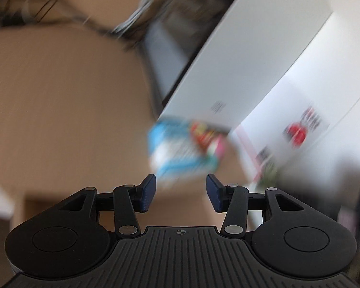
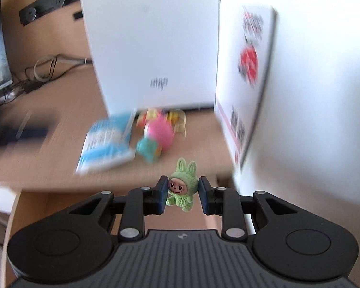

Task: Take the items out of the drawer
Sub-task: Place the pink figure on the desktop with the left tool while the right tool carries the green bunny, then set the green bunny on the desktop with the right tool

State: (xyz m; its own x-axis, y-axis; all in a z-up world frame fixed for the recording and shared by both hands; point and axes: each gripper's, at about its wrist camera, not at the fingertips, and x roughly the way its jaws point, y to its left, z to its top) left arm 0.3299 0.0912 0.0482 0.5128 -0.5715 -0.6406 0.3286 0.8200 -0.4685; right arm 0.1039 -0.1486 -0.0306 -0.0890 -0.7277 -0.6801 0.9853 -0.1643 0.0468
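A: ok so what's the right gripper (image 2: 183, 193) got?

B: a little green bunny figure (image 2: 182, 187), pads clamped on both sides of it, ears sticking up above the fingertips. It's held off the desk (image 2: 48, 170), out past the front edge as far as I can tell.

A: and the left gripper (image 1: 181, 193)?

B: jaws spread wide, nothing between them. Pretty blurry view, but it's pointing at a blue packet (image 1: 172, 153) lying on the desk.

A: other stuff on the desk?

B: yeah, in the right view the blue packet (image 2: 108, 141) sits just beside a pink ball thing (image 2: 159, 132) and a teal bit (image 2: 147, 151), all bunched in front of a white box (image 2: 151, 43). Another white box (image 2: 249, 72) with red print stands to the right. Can't make out a drawer anywhere.
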